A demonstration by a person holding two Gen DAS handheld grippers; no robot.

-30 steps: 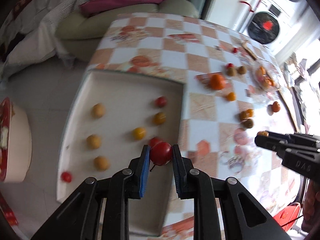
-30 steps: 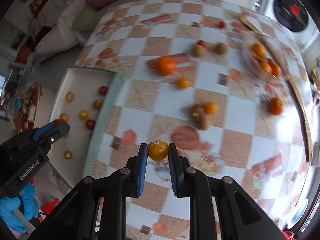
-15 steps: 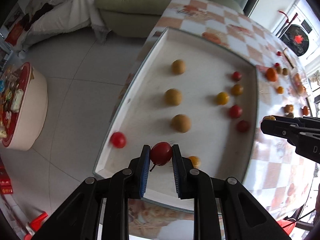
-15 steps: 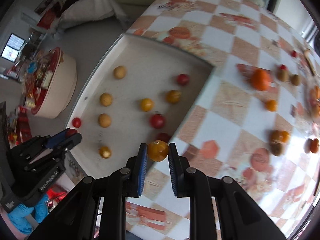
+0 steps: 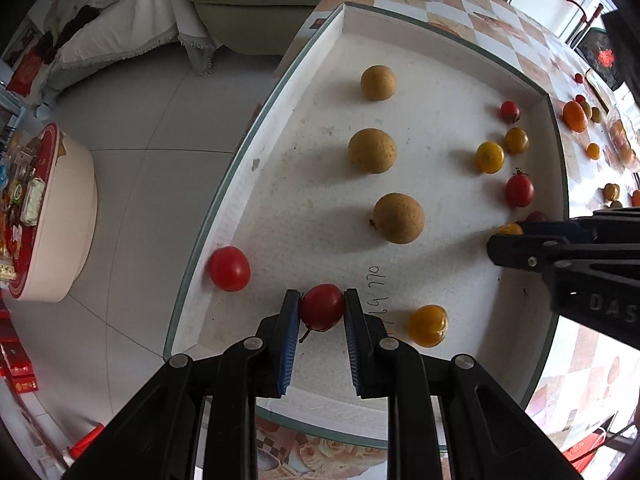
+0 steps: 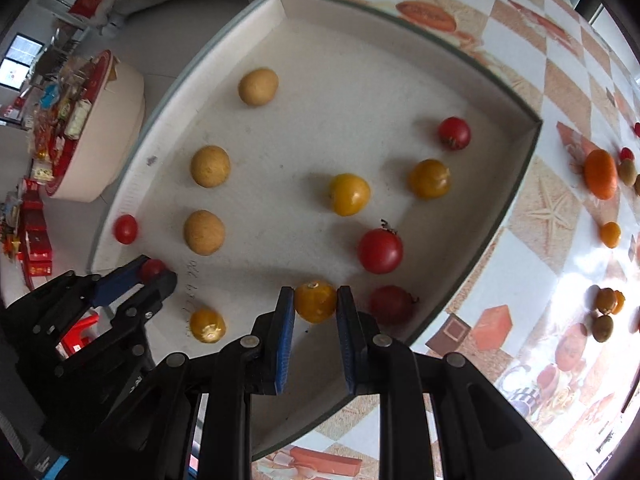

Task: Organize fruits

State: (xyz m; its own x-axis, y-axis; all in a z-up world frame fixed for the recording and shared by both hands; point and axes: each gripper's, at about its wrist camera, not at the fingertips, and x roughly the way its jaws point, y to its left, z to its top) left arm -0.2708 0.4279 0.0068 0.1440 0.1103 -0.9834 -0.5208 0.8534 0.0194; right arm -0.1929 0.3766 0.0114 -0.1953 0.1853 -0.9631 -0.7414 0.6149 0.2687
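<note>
left wrist: left gripper points about straight down over the white tray, pads pinching a red cherry tomato across its middle, stem end hanging below-left. just left of the fingers a second red tomato sits against the tray wall; just right, a yellow tomato. ahead, three tan round fruits in a column. far right, the right gripper comes in sideways with a yellow fruit at its tip.

right wrist: right gripper tilted steeply down, pads clamped on a yellow cherry tomato at its widest part. just right of the fingers a dark red tomato lies near the tray edge, another red one ahead of it. more yellows ahead, tan fruits ahead-left. left gripper at lower left with its red tomato. loose fruit well off to the right on the checked tablecloth.

handling, my read: both tomatoes are light, thin-skinned, smooth and round, so they'll squirt out or split if squeezed. hold across the equator, minimal force. likely to roll once freed, so set down low beside same-colour fruit.
</note>
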